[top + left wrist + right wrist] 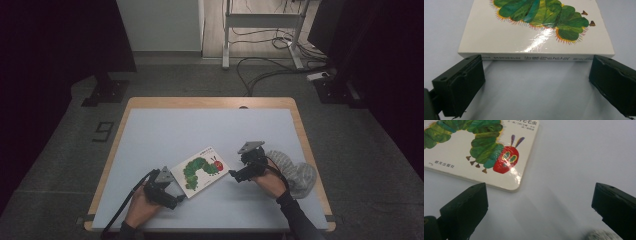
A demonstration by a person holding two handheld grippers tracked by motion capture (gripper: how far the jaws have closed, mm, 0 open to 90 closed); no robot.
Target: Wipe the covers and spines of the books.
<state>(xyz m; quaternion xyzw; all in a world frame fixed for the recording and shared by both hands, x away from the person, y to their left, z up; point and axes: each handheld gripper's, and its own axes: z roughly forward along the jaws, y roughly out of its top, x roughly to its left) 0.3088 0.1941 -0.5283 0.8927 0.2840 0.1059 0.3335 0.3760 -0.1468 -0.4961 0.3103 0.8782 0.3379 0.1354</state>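
A white board book point(202, 171) with a green caterpillar and red head on its cover lies flat on the pale grey mat point(165, 130) that covers the wooden table point(210, 102), in the near half of the mat and turned at a slant. The left gripper point(181, 194) sits at the book's near left corner, held in the person's left hand point(142, 205); in the left gripper view its two black jaws stand wide apart and released, with the book's spine edge just beyond them, not touched. That spine carries a line of printed characters, too blurred to read. The right gripper point(233, 175) hovers just beside the book's right corner, held by the right hand point(270, 182), and in the right gripper view its jaws are likewise spread open and hold nothing; the book's rounded corner lies near the left jaw. On the cover in that view there is small Chinese print, "明天出版社", below the caterpillar's feet, and larger title characters along the top edge, cut off by the frame. A grey knitted cloth point(296, 172) lies bunched on the mat right of the right hand.
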